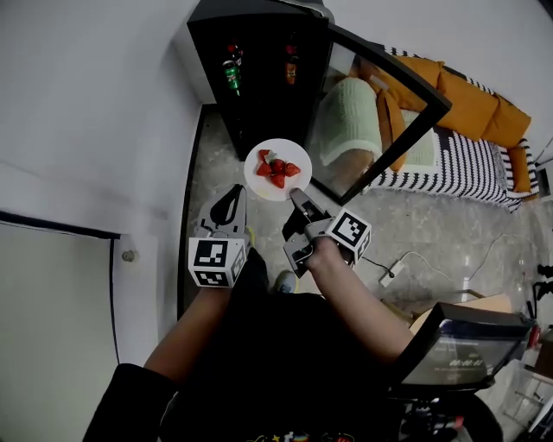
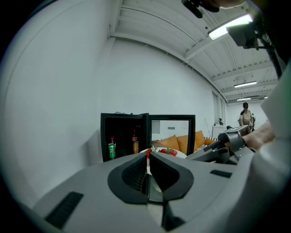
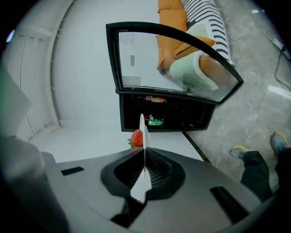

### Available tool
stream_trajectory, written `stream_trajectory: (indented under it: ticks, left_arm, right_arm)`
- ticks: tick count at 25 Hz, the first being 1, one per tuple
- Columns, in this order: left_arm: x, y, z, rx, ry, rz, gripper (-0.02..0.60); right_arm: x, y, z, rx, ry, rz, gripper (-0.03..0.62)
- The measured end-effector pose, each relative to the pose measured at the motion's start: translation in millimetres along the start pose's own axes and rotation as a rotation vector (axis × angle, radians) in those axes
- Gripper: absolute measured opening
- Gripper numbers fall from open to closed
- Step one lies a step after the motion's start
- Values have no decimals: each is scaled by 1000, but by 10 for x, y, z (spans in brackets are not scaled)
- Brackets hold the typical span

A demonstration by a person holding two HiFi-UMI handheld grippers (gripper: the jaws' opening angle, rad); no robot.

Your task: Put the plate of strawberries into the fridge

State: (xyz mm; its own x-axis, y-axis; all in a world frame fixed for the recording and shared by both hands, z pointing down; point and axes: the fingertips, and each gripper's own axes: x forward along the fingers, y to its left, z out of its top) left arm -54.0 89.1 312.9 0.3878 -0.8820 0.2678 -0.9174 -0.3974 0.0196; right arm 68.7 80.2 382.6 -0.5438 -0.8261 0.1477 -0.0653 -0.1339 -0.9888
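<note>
Right gripper [image 1: 298, 197] is clamped on the near rim of the white plate [image 1: 289, 148]. In the right gripper view the plate runs edge-on straight btwn the two jaws, w/ one strawberry [image 3: 137, 138] poking out on the left side of it. The plate is up in the air in front of the black mini fridge [image 1: 251, 26], not inside it yet, and has a small pile of strawberries [image 1: 278, 169] in the middle.

Left gripper [image 1: 236, 192] hangs just beside the plate's lower-left edge. Its own view shows the jaws pulled together to a thin slit w/ nothing gripped, and the plate & berries sit just past the tips. Can't tell if the tips touch the rim.

The fridge's glass door [image 1: 380, 121] is swung wide open to the right. Inside there's a green drink bottle [image 2: 112, 149] and a darker bottle [image 2: 135, 144] next to it, both upright.

Bkgd: an orange sofa [image 1: 471, 99] w/ a striped throw past the door, a white cable [image 1: 406, 259] on the speckled floor, and the person's shoe [image 3: 238, 151] low in the right gripper view.
</note>
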Motion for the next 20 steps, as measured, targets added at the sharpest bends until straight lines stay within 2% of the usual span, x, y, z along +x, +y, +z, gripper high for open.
stream_trajectory:
  ticks: [8, 20]
  left_arm:
    - [156, 138, -63, -7, 6, -4, 18]
    - [822, 554, 70, -12, 1, -43, 18]
  right_arm:
    - [177, -106, 16, 22, 9, -12, 14]
    - [907, -35, 314, 29, -14, -6, 14]
